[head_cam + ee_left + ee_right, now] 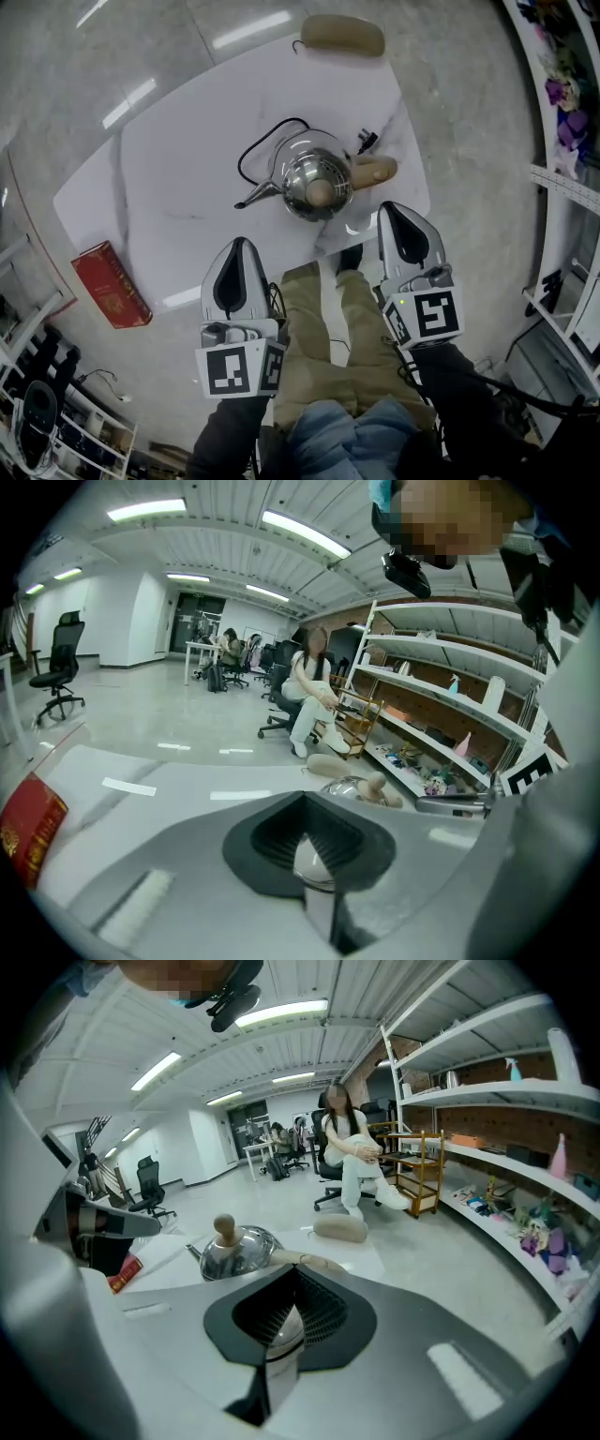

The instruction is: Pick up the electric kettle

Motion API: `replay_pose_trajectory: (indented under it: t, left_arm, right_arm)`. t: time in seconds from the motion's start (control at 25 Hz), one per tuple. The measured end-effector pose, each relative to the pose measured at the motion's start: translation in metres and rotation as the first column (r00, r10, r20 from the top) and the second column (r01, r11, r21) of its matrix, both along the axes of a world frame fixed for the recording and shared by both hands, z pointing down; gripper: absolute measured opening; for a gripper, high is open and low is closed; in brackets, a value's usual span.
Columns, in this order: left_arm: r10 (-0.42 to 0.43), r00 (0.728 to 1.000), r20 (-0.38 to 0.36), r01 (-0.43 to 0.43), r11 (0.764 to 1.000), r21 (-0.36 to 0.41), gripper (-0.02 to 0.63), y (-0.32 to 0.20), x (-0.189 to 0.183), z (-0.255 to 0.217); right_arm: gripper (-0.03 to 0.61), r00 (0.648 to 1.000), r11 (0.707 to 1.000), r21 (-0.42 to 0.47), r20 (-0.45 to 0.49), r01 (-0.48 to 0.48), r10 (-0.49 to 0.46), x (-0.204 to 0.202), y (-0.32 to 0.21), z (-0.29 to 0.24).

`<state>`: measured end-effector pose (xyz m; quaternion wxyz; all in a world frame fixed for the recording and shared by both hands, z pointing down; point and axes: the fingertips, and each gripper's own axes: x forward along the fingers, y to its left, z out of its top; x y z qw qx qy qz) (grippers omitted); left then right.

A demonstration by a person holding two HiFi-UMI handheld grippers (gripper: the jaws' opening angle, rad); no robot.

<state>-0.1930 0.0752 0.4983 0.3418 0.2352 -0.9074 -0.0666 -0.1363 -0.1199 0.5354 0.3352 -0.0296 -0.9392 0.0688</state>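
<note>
1. Where stuff is: the round stainless-steel electric kettle (pixel 314 173) sits on the white marble-look tabletop (pixel 187 187), towards the near edge. In the head view its light wooden handle (pixel 373 171) sticks out at 3 o'clock, the thin curved spout (pixel 258 195) points to about 8 o'clock, and the black power cord (pixel 258 150) loops round at 10 o'clock. The wooden lid knob (pixel 321 192) is on top.
2. Grippers: the left gripper (pixel 242 244) and the right gripper (pixel 394 208) both hang at the near table edge. Each has its jaws pressed together with nothing between them. The kettle is at 1 o'clock from the left one and 10 o'clock from the right one.
3. We'd say we're at the approach, nothing grabbed yet. The handle is near the right gripper, at roughly 11 o'clock, so that's our pick.
4. To do it well, we open those jaws wide before going in, then come at the handle from the side and clamp across it close to the body, so the weight tips us less.
5. We lift straight up and watch that the cord doesn't snag.
6. We'd keep the left gripper off the spout, only steadying the body if it swings.
</note>
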Motion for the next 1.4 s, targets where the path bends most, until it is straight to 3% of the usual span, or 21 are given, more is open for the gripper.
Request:
replay_pose_trajectory:
  t: [0.2,0.68,1.12,1.4]
  left_arm:
    - [-0.013,1.0,-0.006,0.013,1.0,0.006,0.003,0.0,0.0,0.024]
    - [-0.015,1.0,-0.016,0.015,1.0,-0.001,0.003,-0.001,-0.005,0.058]
    - [-0.034,0.999,-0.021,0.034,0.999,0.01,0.109,0.0,-0.016,0.075]
    - [-0.028,0.999,-0.014,0.029,0.999,0.032,0.109,-0.002,-0.022,0.079]
  right_arm:
    - [0.028,1.0,0.999,0.05,-0.002,0.005,-0.005,0.002,-0.006,0.022]
    - [0.037,0.999,0.998,0.06,-0.021,-0.034,0.035,0.002,-0.02,0.053]
    - [0.212,0.997,0.992,0.11,-0.039,-0.069,0.074,-0.002,-0.033,0.069]
    - [0.223,0.998,0.988,0.144,-0.028,-0.059,0.064,-0.012,-0.033,0.074]
